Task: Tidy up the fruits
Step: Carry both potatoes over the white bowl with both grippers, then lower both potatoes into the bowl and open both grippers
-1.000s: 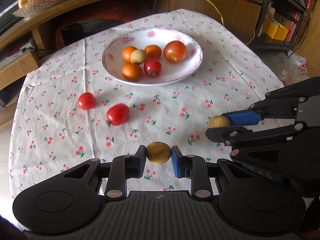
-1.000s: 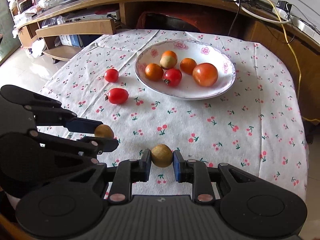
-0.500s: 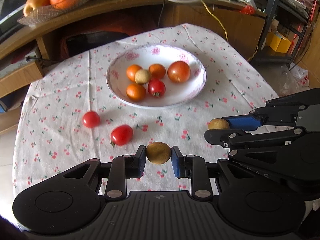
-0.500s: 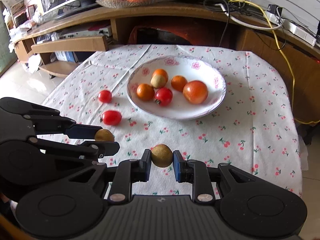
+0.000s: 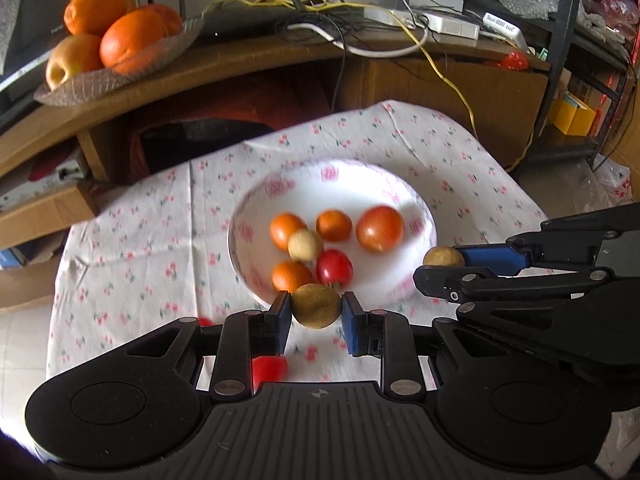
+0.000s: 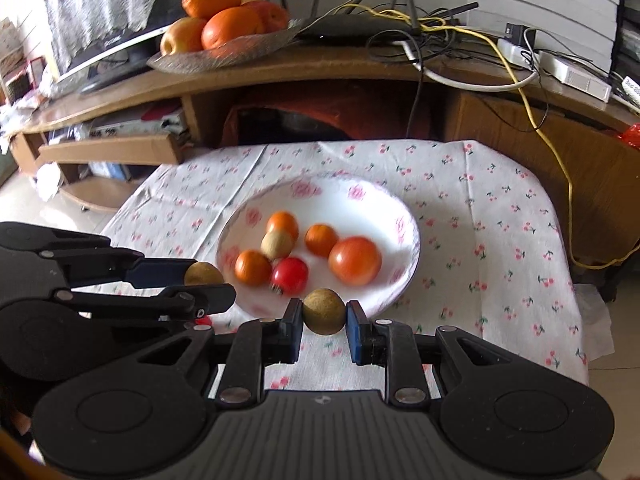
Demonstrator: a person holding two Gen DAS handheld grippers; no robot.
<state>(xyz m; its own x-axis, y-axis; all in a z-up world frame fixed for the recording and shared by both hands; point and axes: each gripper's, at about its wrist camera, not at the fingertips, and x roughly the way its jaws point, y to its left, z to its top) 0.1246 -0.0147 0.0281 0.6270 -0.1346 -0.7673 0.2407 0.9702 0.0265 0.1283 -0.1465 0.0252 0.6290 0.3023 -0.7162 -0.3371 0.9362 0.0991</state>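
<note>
a wooden shelf unit (image 6: 280,76) spans the top of both views, and below it a table under a cherry-print cloth (image 6: 480,216) fills the middle of the frame. at the upper left of the shelf sits a shallow glass dish (image 6: 224,54) heaped with oranges and an apple, beside a tangle of cables. in the centre of the cloth stands a white bowl with pink flowers (image 6: 360,204), slightly blurred; it holds one large tomato (image 6: 354,261) at its right side, three small orange fruits, one red cherry tomato (image 6: 289,276) toward the near rim, and one pale tan round fruit (image 6: 277,244) resting among the orange ones. the left gripper (image 5: 316,312) appears at the bottom centre of its own view, its blue-padded tongs closed to a narrow gap around a brown round fruit (image 5: 316,306) held above the bowl's near rim. the right gripper (image 6: 323,313), bottom centre of its view, is likewise pinched onto a second brown round fruit (image 6: 323,311) just over the bowl's near edge. two red cherry tomatoes lie on the cloth at lower left of the left wrist view, one (image 5: 269,369) half hidden behind the gripper's linkage.
</note>
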